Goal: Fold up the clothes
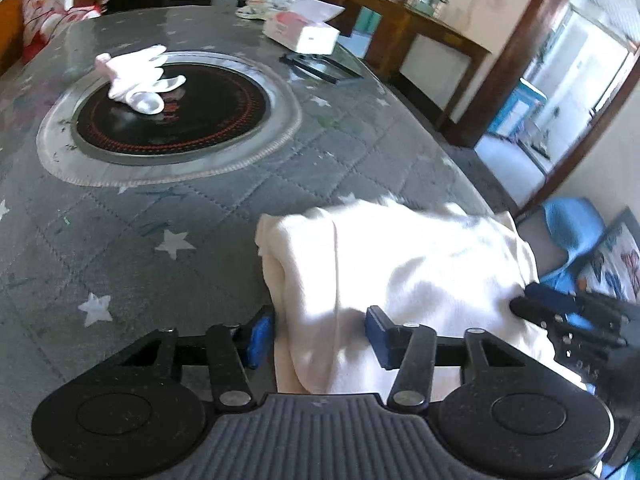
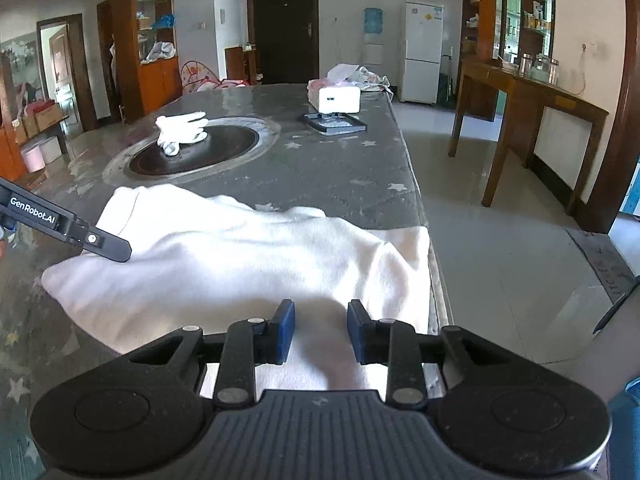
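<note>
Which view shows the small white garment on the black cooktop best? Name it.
Left wrist view: the small white garment appears larger, its rolled end visible on the cooktop. In the right wrist view it is farther and smaller.

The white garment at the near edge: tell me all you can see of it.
The white garment is soft, plain cream-white cloth, rumpled and partly folded over itself. It lies at the near corner of the grey star-patterned table, one edge hanging over the side. The left gripper and right gripper both stand open astride its folds. Its garment type is unclear.
</note>
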### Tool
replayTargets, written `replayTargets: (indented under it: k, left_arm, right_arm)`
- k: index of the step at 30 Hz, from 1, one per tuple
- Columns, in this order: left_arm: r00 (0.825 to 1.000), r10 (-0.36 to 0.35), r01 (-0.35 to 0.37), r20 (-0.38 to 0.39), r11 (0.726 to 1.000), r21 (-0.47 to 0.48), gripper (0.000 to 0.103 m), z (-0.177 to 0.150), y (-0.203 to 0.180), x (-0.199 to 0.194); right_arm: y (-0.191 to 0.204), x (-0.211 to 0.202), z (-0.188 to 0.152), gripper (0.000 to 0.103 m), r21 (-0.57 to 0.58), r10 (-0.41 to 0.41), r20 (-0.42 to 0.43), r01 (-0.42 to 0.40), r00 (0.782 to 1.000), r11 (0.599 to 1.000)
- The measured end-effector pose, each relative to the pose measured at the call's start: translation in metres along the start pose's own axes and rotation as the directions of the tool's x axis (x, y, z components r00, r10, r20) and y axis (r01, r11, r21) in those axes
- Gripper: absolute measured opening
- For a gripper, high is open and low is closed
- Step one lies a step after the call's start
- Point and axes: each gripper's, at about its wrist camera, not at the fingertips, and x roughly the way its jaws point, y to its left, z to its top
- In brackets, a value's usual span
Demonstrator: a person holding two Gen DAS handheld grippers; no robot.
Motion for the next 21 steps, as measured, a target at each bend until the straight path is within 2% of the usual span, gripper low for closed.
replayTargets:
  k: [4, 8, 9, 14, 21]
  left_arm:
    - [0.998, -0.052, 0.053, -0.043, 0.998, 0.022, 0.041, -0.006, 0.0, -0.004]
    - [0.997, -0.055, 0.059, -0.063, 0.997, 0.051, 0.046, -0.01, 0.001, -0.009]
    - [0.997, -0.047, 0.05, -0.058, 0.998, 0.047, 0.051, -0.01, 0.002, -0.01]
    - [0.999, -0.025, 0.025, -0.039, 1.0, 0.005, 0.053, -0.009, 0.009, -0.016]
    - [1.0, -0.009, 0.009, 0.006, 0.997, -0.077, 0.06, 0.003, 0.014, -0.017]
  right_arm:
    - [0.002, -0.005, -0.003, 0.028, -0.025, -0.003, -0.015, 0.003, 1.0, 1.0]
    - [0.002, -0.013, -0.008, 0.028, -0.042, 0.003, -0.03, -0.004, 1.0, 0.999]
    - [0.003, -0.014, -0.009, 0.029, -0.049, 0.001, -0.034, -0.003, 0.999, 0.999]
    - [0.011, -0.025, -0.007, 0.03, -0.076, -0.011, -0.014, 0.01, 1.0, 0.997]
    - [0.02, -0.027, -0.006, 0.04, -0.062, 0.024, -0.002, -0.024, 1.0, 0.998]
